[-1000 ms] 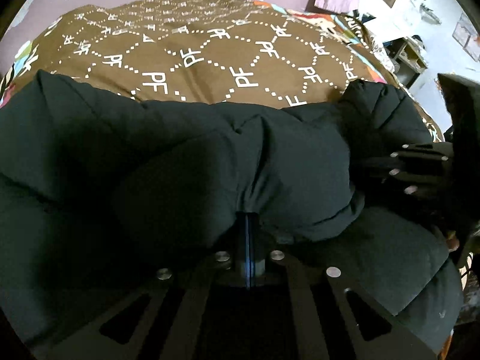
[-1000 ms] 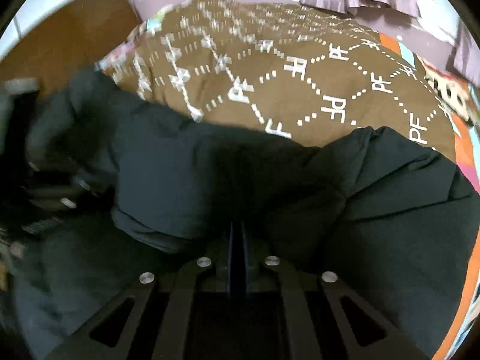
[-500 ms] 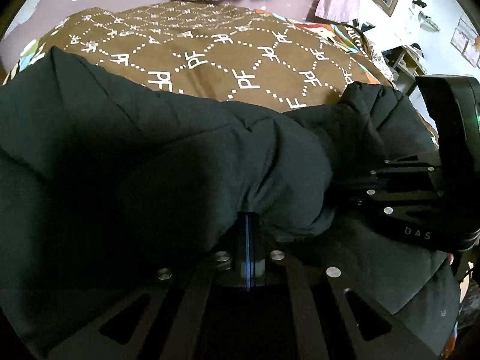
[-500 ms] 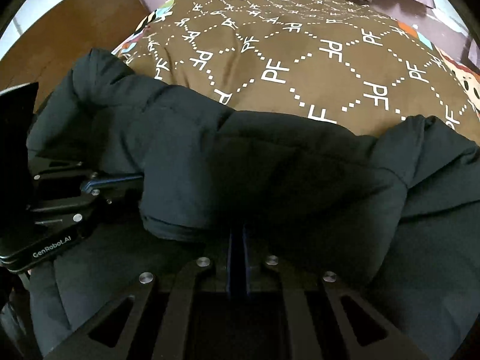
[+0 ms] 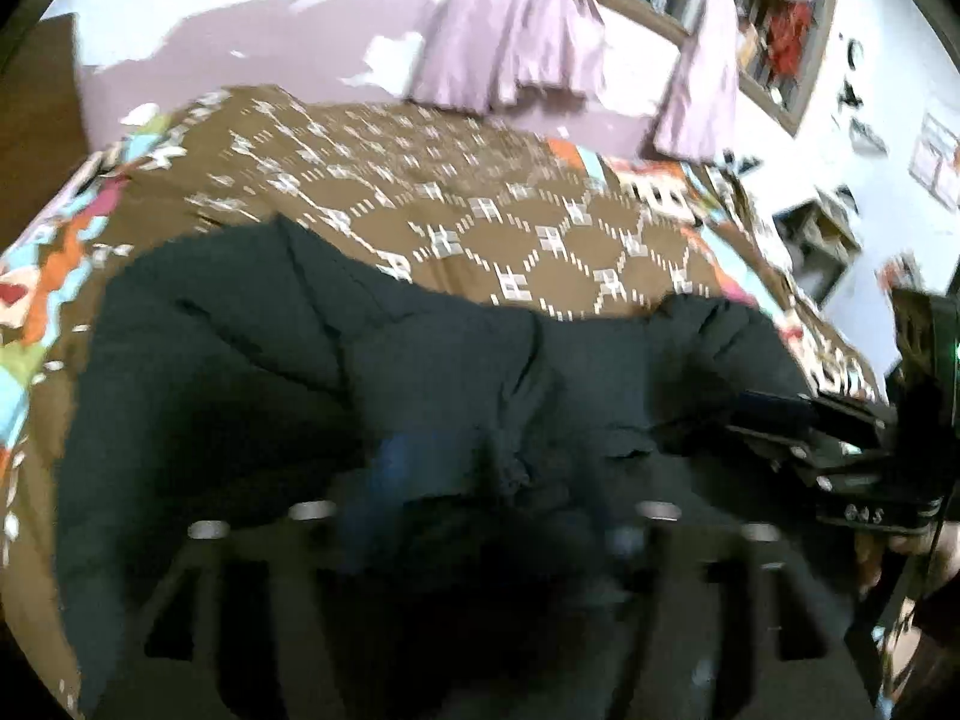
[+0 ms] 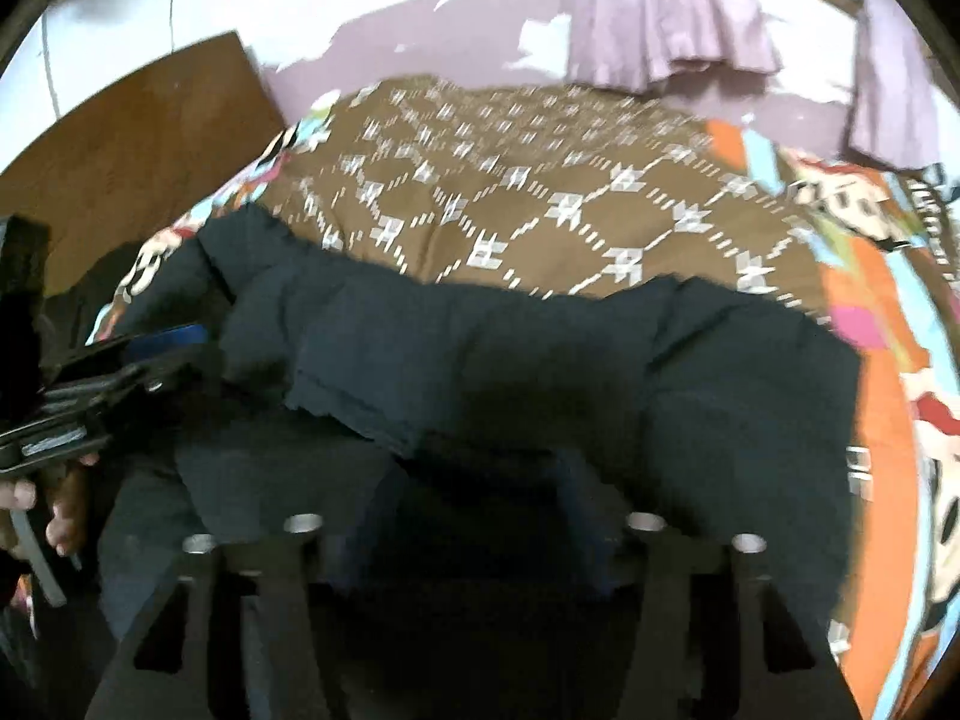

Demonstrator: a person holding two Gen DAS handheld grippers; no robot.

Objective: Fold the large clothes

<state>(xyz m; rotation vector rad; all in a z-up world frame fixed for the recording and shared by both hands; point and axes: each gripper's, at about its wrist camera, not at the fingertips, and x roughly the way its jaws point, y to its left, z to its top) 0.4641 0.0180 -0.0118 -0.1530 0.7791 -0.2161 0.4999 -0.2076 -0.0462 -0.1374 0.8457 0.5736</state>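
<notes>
A large black padded jacket (image 5: 420, 372) lies folded over on the brown patterned bedspread (image 5: 480, 222); it also fills the right wrist view (image 6: 540, 360). My left gripper (image 5: 498, 516) is open, its blurred fingers spread wide over the jacket's near edge with nothing between them. My right gripper (image 6: 474, 516) is open too, just above the jacket. The right gripper also shows at the right edge of the left wrist view (image 5: 840, 450), and the left gripper at the left edge of the right wrist view (image 6: 90, 384). Both frames are motion-blurred.
The bed has a colourful cartoon sheet (image 6: 900, 360) under the brown spread. Lilac curtains (image 5: 516, 30) hang on the far wall. A wooden board (image 6: 138, 156) stands at the bed's left side. A shelf unit (image 5: 822, 240) stands by the right wall.
Both grippers have opened and let go of the jacket fold they held. Both have pulled back and tilted up, so more wall shows. The jacket has dropped flat.
</notes>
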